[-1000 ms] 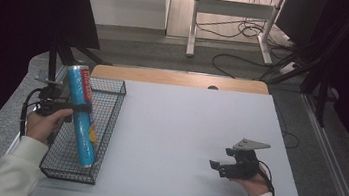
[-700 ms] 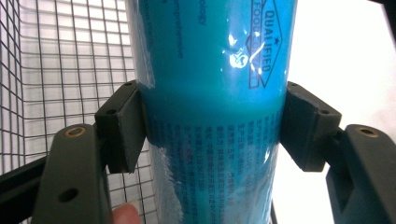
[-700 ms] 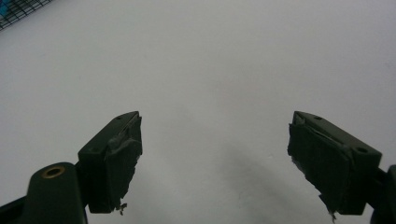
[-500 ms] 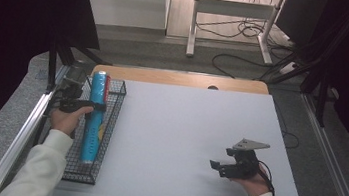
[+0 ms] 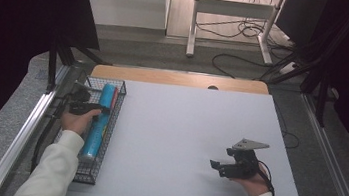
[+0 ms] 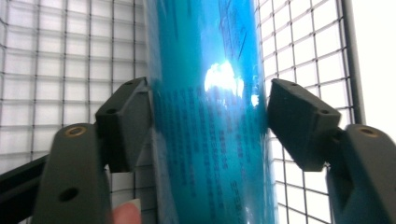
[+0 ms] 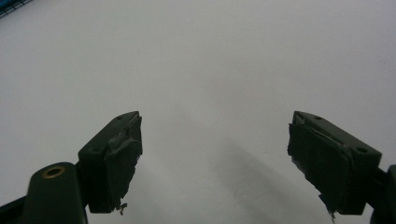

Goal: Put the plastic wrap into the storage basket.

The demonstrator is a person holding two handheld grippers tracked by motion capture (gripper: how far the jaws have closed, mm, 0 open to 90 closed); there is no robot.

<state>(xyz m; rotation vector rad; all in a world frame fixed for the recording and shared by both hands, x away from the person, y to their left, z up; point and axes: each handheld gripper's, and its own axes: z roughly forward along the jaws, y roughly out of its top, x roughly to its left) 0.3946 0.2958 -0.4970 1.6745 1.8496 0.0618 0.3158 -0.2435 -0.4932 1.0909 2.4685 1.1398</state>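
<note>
- Over the wire basket [image 5: 111, 115], the left gripper [image 6: 208, 116] clamps the blue tube [image 6: 210, 116] across its long axis.
- Right gripper [image 7: 215, 154] rests open, empty, well apart on the tabletop [image 5: 183, 129].

surface: white table [image 5: 183, 129] | on it: wire basket [image 5: 109, 120]

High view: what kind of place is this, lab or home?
Likely a lab or recording room: a bare white table with a metal-framed edge, loose cables on the floor behind, and dark curtains at the sides.
</note>
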